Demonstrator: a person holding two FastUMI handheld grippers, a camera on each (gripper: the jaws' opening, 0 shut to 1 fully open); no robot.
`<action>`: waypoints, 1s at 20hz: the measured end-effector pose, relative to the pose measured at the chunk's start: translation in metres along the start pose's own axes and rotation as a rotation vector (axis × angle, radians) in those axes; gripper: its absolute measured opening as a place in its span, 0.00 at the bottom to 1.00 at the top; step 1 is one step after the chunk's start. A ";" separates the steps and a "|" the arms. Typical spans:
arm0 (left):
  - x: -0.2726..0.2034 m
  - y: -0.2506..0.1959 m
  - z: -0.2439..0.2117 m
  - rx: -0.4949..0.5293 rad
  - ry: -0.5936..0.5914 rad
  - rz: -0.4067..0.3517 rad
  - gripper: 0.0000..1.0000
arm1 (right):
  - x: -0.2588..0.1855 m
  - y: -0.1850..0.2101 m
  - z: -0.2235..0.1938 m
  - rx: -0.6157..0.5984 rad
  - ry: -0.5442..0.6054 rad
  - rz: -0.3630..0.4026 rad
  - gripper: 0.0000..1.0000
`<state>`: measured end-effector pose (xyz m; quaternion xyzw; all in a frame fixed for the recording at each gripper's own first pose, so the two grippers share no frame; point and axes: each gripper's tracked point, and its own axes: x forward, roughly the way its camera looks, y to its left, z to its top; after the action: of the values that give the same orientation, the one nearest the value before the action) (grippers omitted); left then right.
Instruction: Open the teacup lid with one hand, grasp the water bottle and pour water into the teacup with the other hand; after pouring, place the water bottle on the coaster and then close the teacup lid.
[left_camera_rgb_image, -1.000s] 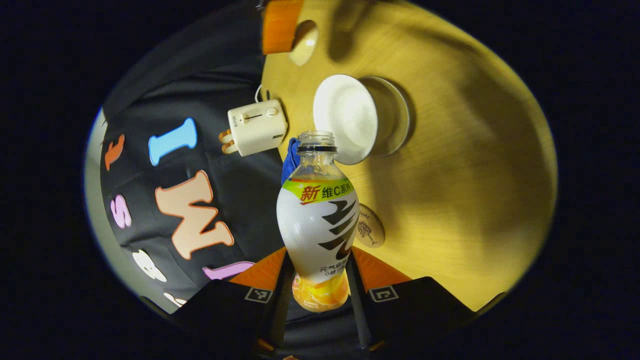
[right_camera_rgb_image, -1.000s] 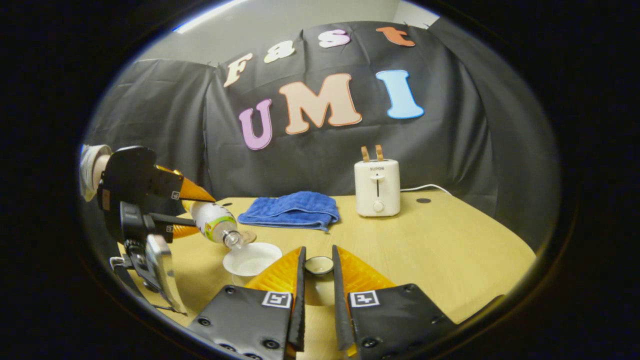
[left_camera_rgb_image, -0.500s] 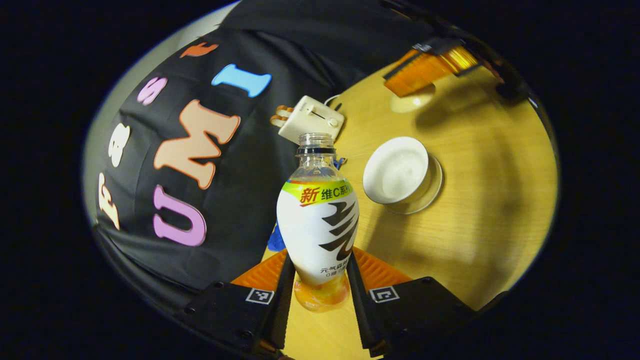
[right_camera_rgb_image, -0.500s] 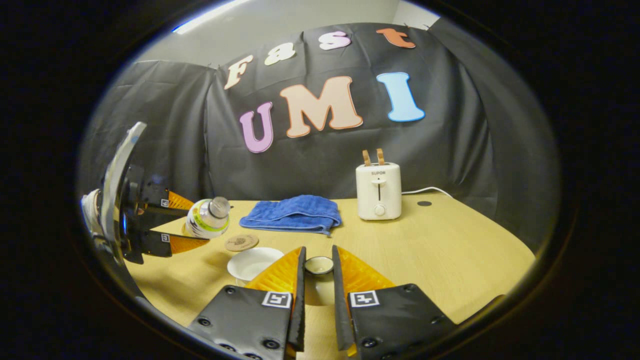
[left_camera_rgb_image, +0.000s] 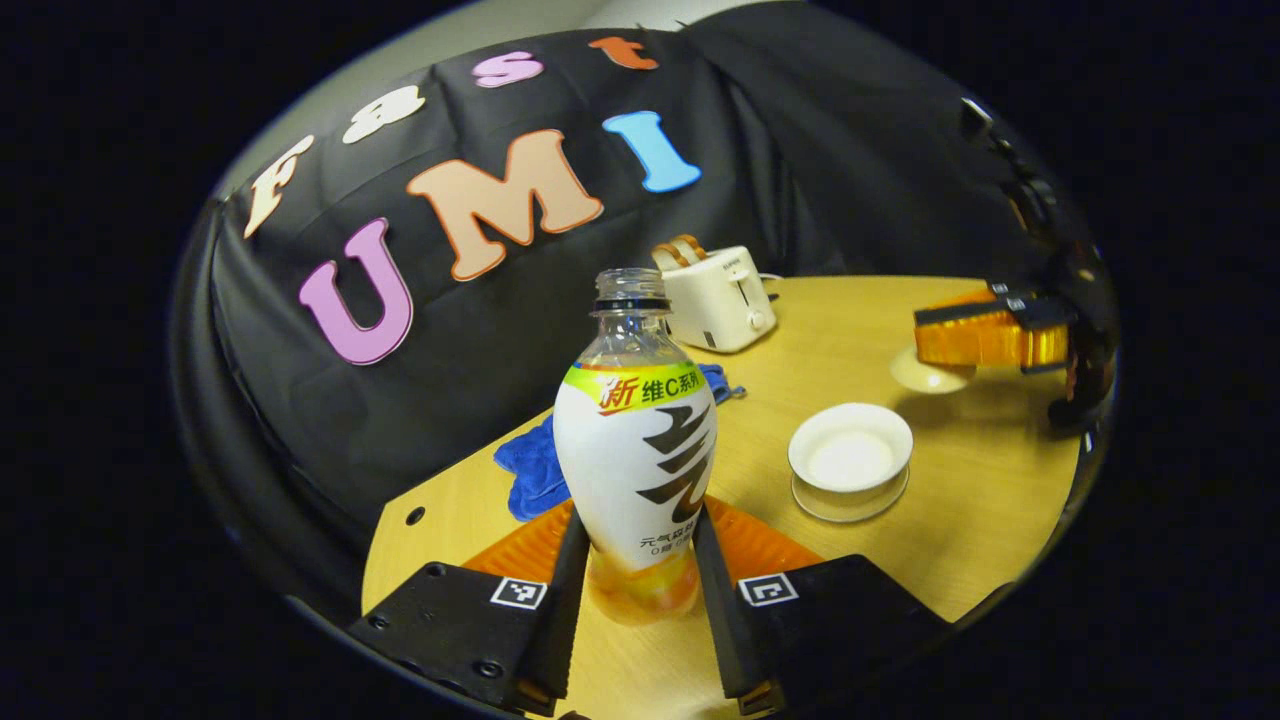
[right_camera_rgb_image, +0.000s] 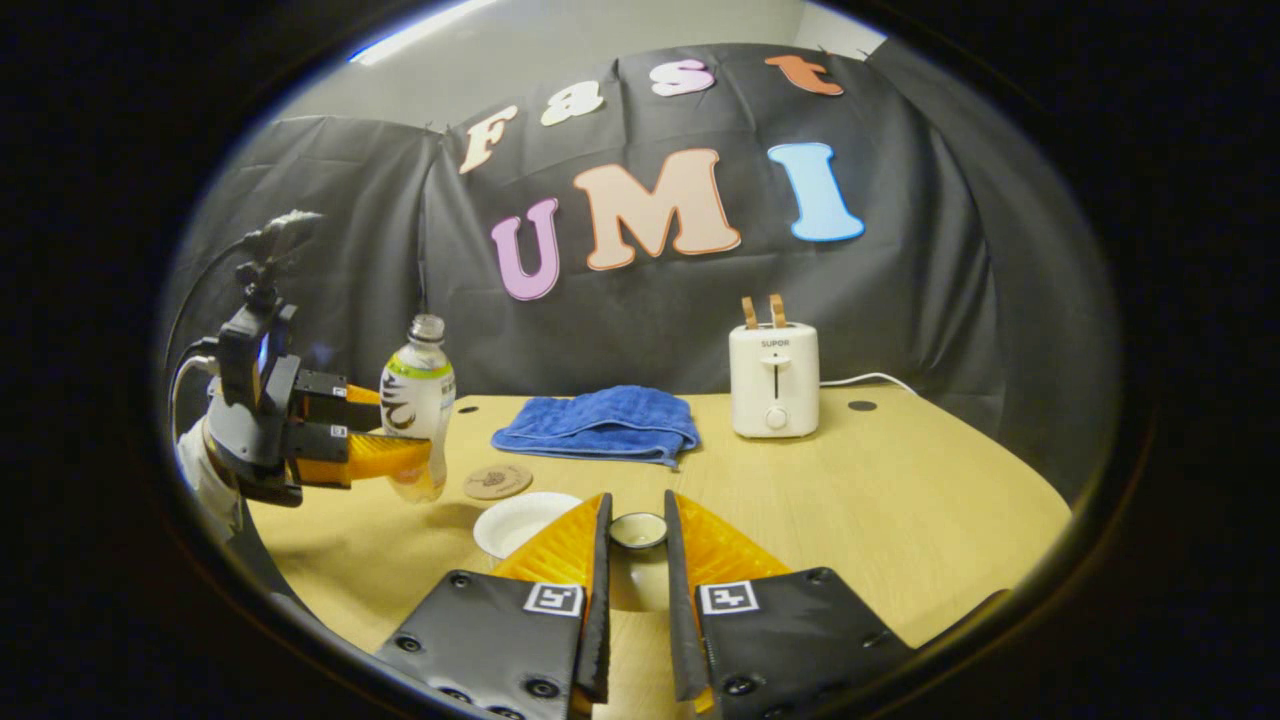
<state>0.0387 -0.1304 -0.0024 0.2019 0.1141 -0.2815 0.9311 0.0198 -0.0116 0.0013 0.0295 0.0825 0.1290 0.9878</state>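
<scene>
Left tool (left_camera_rgb_image: 640, 560) pinches the water bottle (left_camera_rgb_image: 637, 450) low on its body, one finger pressed on each side, and the bottle now stands upright between them with its open neck up. A second ago it was tipped with its neck down over the teacup (left_camera_rgb_image: 850, 457); half a second ago it was partway back up. So the pouring looks finished, and by my reading the step in hand is carrying the bottle to the coaster (right_camera_rgb_image: 497, 481).

From the left tool the teacup sits ahead and to the right, open on its saucer, near but apart from the bottle. In the right gripper view the coaster lies on the counter (right_camera_rgb_image: 900, 490) just beside the bottle's base, toward the right tool, so only a short move seems needed.

Right tool (right_camera_rgb_image: 636, 565) has its fingers pressed close on the small teacup lid (right_camera_rgb_image: 637, 530), held just ahead of its tips. It has not shifted over the last second, waiting, I judge, for the closing step.

Hard to tell: whether the bottle's base touches the counter or hangs just above it, since the tool's fingers cover it. How much water is in the cup cannot be made out. The left tool's fingers hide the coaster in its own view.
</scene>
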 end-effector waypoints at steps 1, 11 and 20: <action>0.002 0.001 0.002 -0.042 -0.019 0.000 0.54 | -0.001 0.001 0.000 -0.003 0.000 -0.001 0.28; 0.033 0.029 0.024 -0.312 -0.193 0.042 0.54 | 0.000 0.004 -0.007 0.015 0.017 0.008 0.28; 0.078 0.049 0.010 -0.369 -0.200 0.103 0.55 | 0.002 0.002 -0.012 0.020 0.027 0.000 0.27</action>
<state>0.1312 -0.1353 -0.0035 0.0048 0.0600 -0.2265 0.9722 0.0188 -0.0087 -0.0103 0.0377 0.0970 0.1287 0.9862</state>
